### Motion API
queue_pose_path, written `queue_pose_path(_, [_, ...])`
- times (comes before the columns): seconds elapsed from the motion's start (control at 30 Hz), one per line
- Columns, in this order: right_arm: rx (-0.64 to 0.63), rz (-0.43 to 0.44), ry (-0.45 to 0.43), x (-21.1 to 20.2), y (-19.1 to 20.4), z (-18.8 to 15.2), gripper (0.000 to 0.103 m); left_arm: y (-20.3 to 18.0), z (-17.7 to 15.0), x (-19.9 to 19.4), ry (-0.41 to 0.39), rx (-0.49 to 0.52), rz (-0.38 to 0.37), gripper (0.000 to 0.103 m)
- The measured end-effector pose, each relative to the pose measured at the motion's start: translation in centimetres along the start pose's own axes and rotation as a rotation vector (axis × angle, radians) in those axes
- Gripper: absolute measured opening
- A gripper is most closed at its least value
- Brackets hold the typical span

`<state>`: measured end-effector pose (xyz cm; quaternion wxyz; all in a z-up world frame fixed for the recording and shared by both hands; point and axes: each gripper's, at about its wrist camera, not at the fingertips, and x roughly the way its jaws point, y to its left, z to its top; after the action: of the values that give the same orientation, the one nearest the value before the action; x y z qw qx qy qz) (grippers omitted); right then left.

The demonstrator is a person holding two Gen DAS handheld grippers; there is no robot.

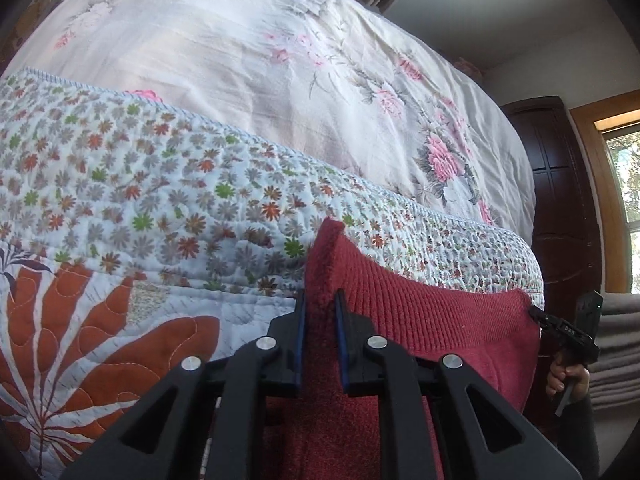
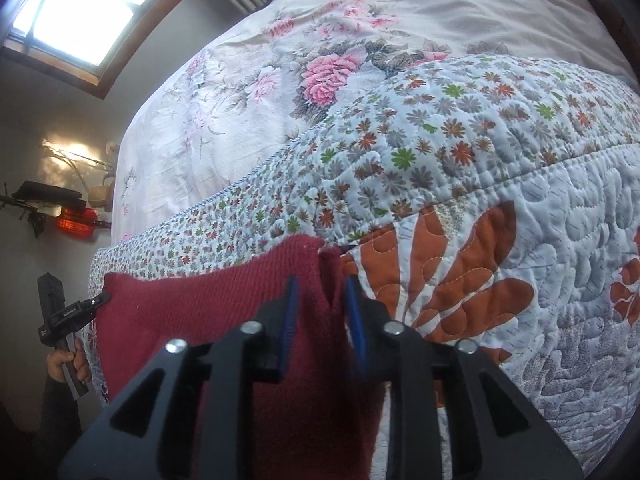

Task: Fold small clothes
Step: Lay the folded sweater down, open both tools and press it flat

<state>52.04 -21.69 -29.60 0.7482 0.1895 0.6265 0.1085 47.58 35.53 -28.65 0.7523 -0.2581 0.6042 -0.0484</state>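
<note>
A dark red knitted garment hangs stretched between my two grippers, lifted in front of the quilted bed. In the left wrist view my left gripper is shut on one upper corner, the cloth bunched between its blue pads. Far to the right, my right gripper pinches the opposite corner, with a hand on its handle. The right wrist view shows the same garment with my right gripper shut on a fold near its top edge. My left gripper clamps the far left corner. The garment's lower part is hidden behind the fingers.
A quilt with small flowers and big orange leaves covers the near bed; a pink floral sheet lies beyond it. A dark wooden cabinet and a window stand right. Folded grey fabric is beside the hand.
</note>
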Motion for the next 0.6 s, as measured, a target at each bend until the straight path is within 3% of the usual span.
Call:
queue_pose_path(0.07, [0.006, 0.031, -0.034, -1.2, -0.2, -0.8, 0.038, 0.5, -0.4, -1.6, -0.032, -0.01, 0.03, 0.035])
queue_pose_path(0.17, [-0.019, 0.062, -0.047, -3.3, 0.2, -2.8, 0.039, 0.4, -1.9, -5.7, -0.109, 0.015, 0.059, 0.039])
queue_pose_path(0.27, [-0.095, 0.018, -0.053, -3.9, 1.1, -5.0, 0.05, -1.7, -4.9, -8.5, -0.132, 0.083, -0.003, 0.045])
queue_pose_path(0.33, [-0.137, -0.042, -0.053, -3.3, 1.4, -5.9, 0.053, -3.3, -7.1, -8.3, -0.124, 0.152, 0.035, 0.045])
queue_pose_path(0.4, [-0.14, -0.11, -0.038, -2.1, 0.9, -6.5, 0.053, -3.8, -8.7, -6.9, -0.115, 0.192, 0.15, 0.045])
queue_pose_path(0.47, [-0.101, -0.113, -0.029, -1.3, -0.4, -7.0, 0.056, -2.9, -9.8, -4.4, -0.055, 0.187, 0.236, 0.046])
queue_pose_path(0.6, [-0.088, -0.114, -0.059, -3.0, -0.5, -7.9, 0.056, -0.7, -11.0, -4.4, -0.059, 0.129, 0.223, 0.047])
